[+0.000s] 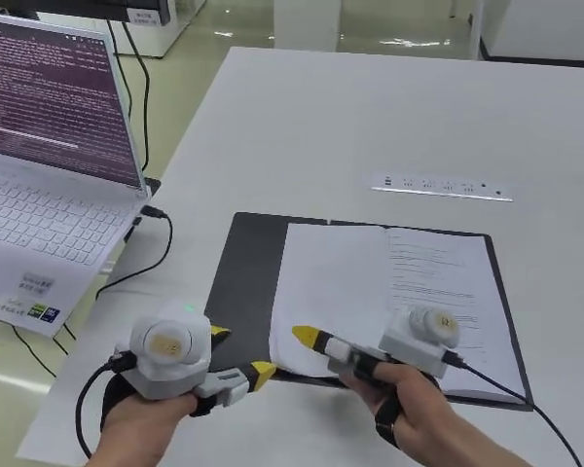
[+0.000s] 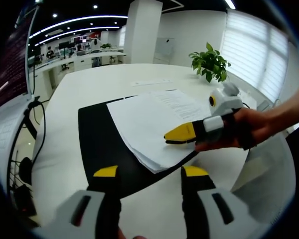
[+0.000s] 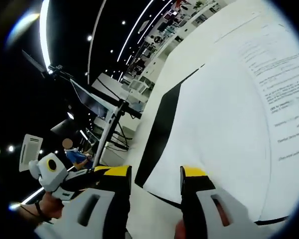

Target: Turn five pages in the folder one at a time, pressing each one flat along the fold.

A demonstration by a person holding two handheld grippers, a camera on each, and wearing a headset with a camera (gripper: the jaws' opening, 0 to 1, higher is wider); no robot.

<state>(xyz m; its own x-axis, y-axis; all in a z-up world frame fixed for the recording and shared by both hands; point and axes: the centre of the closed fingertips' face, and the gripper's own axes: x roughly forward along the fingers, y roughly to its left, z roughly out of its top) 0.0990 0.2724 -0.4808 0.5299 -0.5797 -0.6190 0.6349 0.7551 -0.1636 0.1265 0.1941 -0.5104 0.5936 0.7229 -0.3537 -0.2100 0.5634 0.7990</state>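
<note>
Folder (image 1: 248,282) is laid open on the worktop (image 1: 370,117). Left gripper (image 1: 241,351) is held open, empty, near its front edge. Right gripper (image 1: 307,337) jaws are parted, nothing gripped, over the near corner of the pages (image 1: 341,282).

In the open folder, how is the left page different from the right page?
The left page is blank white, while the right page carries lines of printed text. A wide strip of the black folder shows beside the left page; the right page leaves a thin black border. The yellow tip of the right gripper is over the left page, not the right page. Both are white and meet at the fold.
</note>
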